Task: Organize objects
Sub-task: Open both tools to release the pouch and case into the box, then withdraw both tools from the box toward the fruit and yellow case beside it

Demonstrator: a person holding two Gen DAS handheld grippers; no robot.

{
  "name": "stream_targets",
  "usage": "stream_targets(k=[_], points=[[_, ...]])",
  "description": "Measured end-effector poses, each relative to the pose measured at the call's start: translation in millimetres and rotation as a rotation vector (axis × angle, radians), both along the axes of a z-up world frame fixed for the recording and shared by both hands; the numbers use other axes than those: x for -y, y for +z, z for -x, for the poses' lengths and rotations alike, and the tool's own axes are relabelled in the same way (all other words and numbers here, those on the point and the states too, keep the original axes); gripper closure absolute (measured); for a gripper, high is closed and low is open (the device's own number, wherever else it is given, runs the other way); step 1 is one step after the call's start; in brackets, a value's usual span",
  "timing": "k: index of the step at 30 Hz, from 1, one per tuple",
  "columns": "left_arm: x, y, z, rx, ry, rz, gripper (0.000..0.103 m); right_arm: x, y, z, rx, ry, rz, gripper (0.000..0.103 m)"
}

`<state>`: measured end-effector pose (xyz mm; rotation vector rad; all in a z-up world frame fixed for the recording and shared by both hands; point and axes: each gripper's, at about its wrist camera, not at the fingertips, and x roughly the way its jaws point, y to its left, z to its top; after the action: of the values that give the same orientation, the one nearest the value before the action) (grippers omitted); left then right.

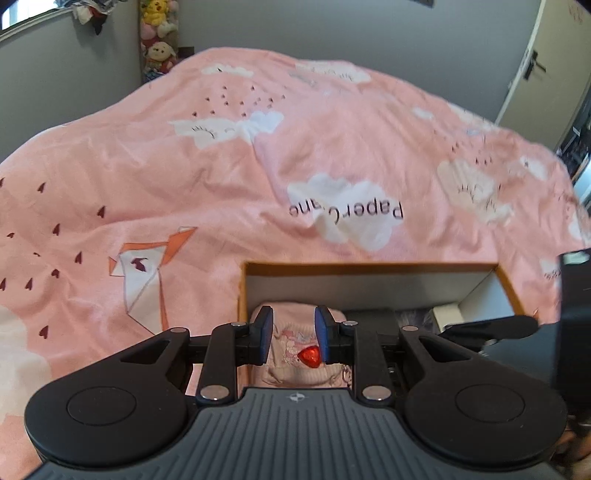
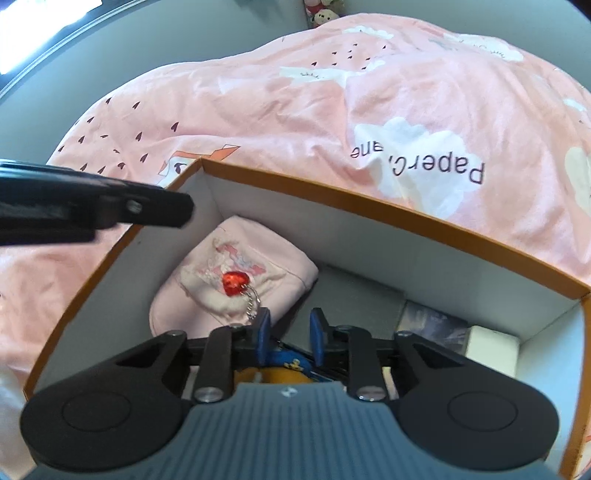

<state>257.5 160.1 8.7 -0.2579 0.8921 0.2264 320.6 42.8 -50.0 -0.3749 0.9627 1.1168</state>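
An orange-rimmed cardboard box [image 2: 369,206] with white inner walls sits on the pink bed cover; it also shows in the left wrist view [image 1: 369,264]. A pink pouch [image 2: 236,280] with a red heart charm [image 2: 233,283] on a chain lies in the box's left part; the pouch also shows in the left wrist view [image 1: 291,339]. My left gripper [image 1: 293,334] is open above the pouch, holding nothing. My right gripper [image 2: 290,338] is open low inside the box, just right of the pouch, above a blue and orange item [image 2: 284,367].
The box also holds a grey flat item [image 2: 354,302], a dark printed card [image 2: 436,325] and a white block [image 2: 491,347]. The pink cloud-print duvet [image 1: 258,166] surrounds the box. Plush toys [image 1: 159,33] hang at the far wall. A door [image 1: 535,74] stands at right.
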Motion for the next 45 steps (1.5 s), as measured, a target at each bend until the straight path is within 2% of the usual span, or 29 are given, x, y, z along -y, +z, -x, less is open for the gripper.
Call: stream_targets(k=[3,9,13,19,29,33,35,40,41,42,45], points=[[-5.0,2.9,5.4,0.021,0.009,0.015,0.075,-17.0,-8.2,-0.3,0.004,-0.016,0.029,0.093],[-19.0,-1.4,11.1,0.041,0.052,0.05,0.075,-37.5,-11.5,-5.5,0.006,-0.059,0.045,0.103],[-23.0,-4.0,16.5,0.05,0.064,0.064,0.075,-42.8,-9.6,-2.6,0.054,-0.05,0.044,0.103],[-15.9,-0.3,35.2,0.091,0.074,0.05,0.075,-24.1,7.7,8.5,0.089,-0.068,0.0,0.095],[32.1,24.0,91.4,0.246,0.087,-0.027,0.075,37.0,59.4,62.8,0.179,-0.099,-0.148,0.094],[52.0,32.9,114.0,0.3,0.056,-0.049,0.075,67.9,72.6,84.7,0.207,-0.151,-0.214,0.089],[59.8,35.5,123.1,0.313,0.03,-0.058,0.075,83.2,76.8,96.3,0.213,-0.167,-0.246,0.083],[70.7,39.7,142.4,0.32,-0.009,-0.106,0.075,115.9,83.2,124.9,0.25,-0.205,-0.296,0.081],[72.0,40.7,146.7,0.319,-0.014,-0.121,0.075,120.8,83.7,129.6,0.255,-0.212,-0.303,0.079],[74.1,41.8,150.8,0.319,-0.02,-0.134,0.075,125.4,83.1,134.4,0.257,-0.218,-0.309,0.072],[77.9,42.0,162.0,0.31,-0.041,-0.16,0.075,135.2,79.5,149.8,0.273,-0.222,-0.317,0.07]])
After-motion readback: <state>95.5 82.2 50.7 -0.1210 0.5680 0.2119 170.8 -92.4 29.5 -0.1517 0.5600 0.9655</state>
